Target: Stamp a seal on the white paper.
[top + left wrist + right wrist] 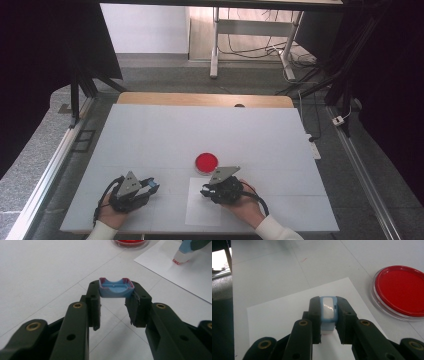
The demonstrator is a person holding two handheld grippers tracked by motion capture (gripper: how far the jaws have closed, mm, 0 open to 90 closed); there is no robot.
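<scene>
A small blue cap with reddish edges sits crosswise between the jaws of my left gripper, which is shut on it just above the table. In the high view the left gripper lies at the front left. My right gripper is shut on a blue stamp-like body with a white panel. Its white lower part and red tip rest on the white paper sheet. From above, the right gripper is over the paper.
A round clear dish with red filling stands just beyond the paper, close to the right gripper, and appears at the right of the right gripper view. The white table top stretches far beyond it. Its front edge is near the person's wrists.
</scene>
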